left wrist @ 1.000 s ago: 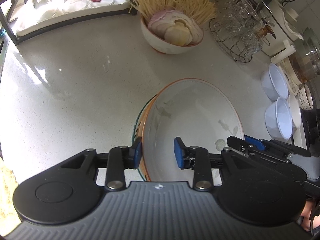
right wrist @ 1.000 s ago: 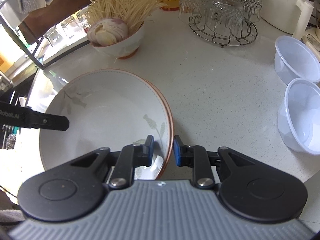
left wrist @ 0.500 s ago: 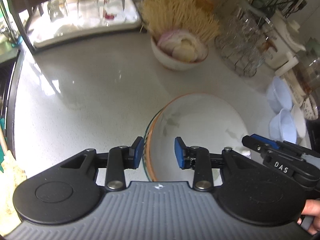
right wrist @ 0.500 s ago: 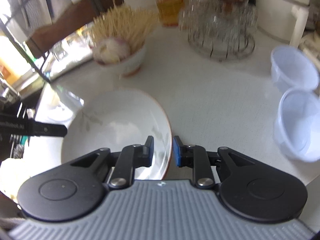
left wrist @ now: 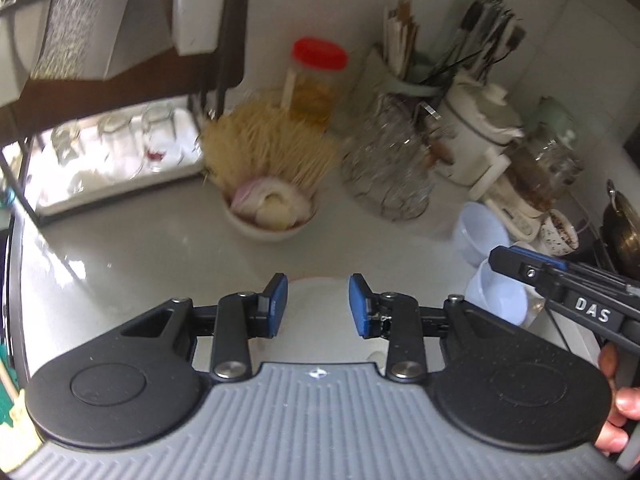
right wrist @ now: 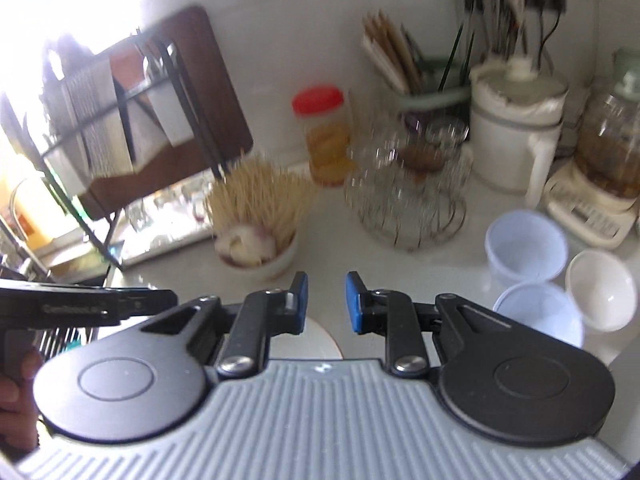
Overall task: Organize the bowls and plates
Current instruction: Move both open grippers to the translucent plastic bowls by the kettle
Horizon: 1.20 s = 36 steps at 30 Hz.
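Observation:
The white bowl with the orange rim (left wrist: 316,320) lies on the counter below and between my left fingers; only its far part shows. In the right wrist view a sliver of it (right wrist: 320,340) shows behind the fingers. My left gripper (left wrist: 318,306) is open and empty, raised above the bowl. My right gripper (right wrist: 326,302) is open and empty, also lifted off the bowl. Two pale blue plastic bowls (right wrist: 526,244) (right wrist: 538,312) and a small white bowl (right wrist: 600,290) sit at the right. The other gripper shows at each view's side.
A bowl of noodles and onion (left wrist: 272,208) stands at mid counter. A wire basket of glasses (right wrist: 408,200), a red-lidded jar (right wrist: 326,132), a white jug (right wrist: 516,128) and a utensil holder (left wrist: 404,76) line the back. A dish rack (right wrist: 120,120) stands at the left.
Both grippers have let go of the bowl's rim and pulled up and back. The views now tilt toward the back wall and the bowl has dropped almost out of sight.

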Tool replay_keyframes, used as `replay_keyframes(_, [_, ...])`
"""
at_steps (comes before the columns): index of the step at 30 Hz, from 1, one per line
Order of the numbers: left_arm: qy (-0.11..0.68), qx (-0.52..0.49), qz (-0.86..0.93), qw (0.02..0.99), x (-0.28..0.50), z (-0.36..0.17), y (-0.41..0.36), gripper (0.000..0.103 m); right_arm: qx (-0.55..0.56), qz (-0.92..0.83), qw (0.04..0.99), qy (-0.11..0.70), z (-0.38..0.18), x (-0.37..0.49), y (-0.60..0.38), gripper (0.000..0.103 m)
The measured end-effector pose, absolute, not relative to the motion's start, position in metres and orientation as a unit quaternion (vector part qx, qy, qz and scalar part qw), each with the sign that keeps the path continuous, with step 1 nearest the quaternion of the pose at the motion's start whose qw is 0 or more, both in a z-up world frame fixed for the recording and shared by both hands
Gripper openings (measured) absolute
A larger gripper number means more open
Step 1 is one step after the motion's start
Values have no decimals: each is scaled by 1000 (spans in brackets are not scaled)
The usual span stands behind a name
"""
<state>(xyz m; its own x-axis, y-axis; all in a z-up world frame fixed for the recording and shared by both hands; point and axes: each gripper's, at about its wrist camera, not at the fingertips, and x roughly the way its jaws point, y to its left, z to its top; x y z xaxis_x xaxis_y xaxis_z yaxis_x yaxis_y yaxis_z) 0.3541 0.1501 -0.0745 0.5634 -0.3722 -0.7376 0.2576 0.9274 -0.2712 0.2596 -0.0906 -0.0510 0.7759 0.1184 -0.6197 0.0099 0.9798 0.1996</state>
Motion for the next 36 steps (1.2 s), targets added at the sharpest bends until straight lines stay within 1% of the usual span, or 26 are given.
replay_keyframes(4, [414, -51, -200, 886, 345, -61, 148, 38, 89, 12, 943, 320, -31, 241, -80, 24])
replay_keyframes(8, [409, -48, -216, 885, 337, -56, 154, 38, 93, -12, 944, 315, -23, 223, -71, 24])
replay_keyframes(17, [415, -38, -242, 876, 333, -58, 156, 38, 98, -38, 944, 313, -25, 210, -61, 24])
replay_keyframes(25, [400, -45, -238, 884, 335, -51, 125, 38, 96, -45, 947, 302, -24, 213, -94, 24])
replay_keyframes(36, [421, -59, -239, 873, 350, -57, 50, 38, 109, -75, 935, 330, -42, 223, -175, 24])
